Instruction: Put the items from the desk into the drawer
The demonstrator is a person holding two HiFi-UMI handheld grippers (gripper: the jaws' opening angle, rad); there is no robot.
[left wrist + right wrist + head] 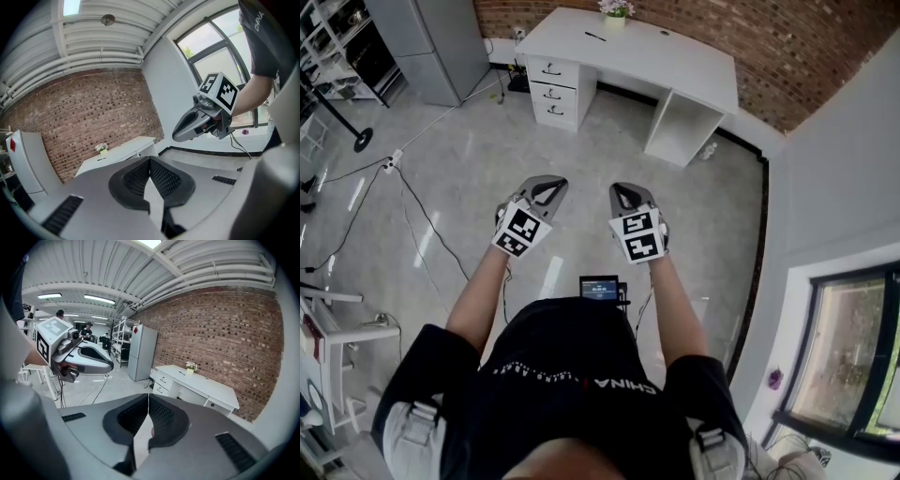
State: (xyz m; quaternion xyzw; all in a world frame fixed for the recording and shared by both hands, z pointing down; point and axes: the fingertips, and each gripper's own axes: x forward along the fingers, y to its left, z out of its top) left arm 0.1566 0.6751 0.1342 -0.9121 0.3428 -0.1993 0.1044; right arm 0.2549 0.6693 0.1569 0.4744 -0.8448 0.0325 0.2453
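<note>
Two grippers: the left gripper (pixel 546 190) and the right gripper (pixel 622 195) are held side by side over the grey floor (pixel 487 178), well short of the desk (pixel 675 70), with both noses pointed toward it.
Left gripper jaws: brought together, the ribbed pads meeting at the tip; nothing is held between them.
Right gripper jaws: likewise closed tip to tip, with nothing gripped.
Desk: a white desk is set against the brick wall (pixel 769 56), far ahead of the person; an open compartment (pixel 680 127) is seen under its right end.
Drawers (pixel 553 91): three are stacked under the desk's left end, and all are seen pushed in.
Items on the desk: a small pot of flowers (pixel 616 11) is stood at the back edge of the desk top, by the wall; a pen (pixel 595 37) is laid just in front of it; a small dark object (pixel 664 32), too small to be identified, is seen to the right of the pot.
Grey cabinet (pixel 431 42): stood to the left of the desk, apart from it.
Cables (pixel 422 220): trailed over the floor between the desk's left side and the person.
Window (pixel 853 361): set in the white wall to the right of the desk, near the person.
Small screen (pixel 599 287): lit, carried at the person's waist, on the side of both grippers away from the desk.
</note>
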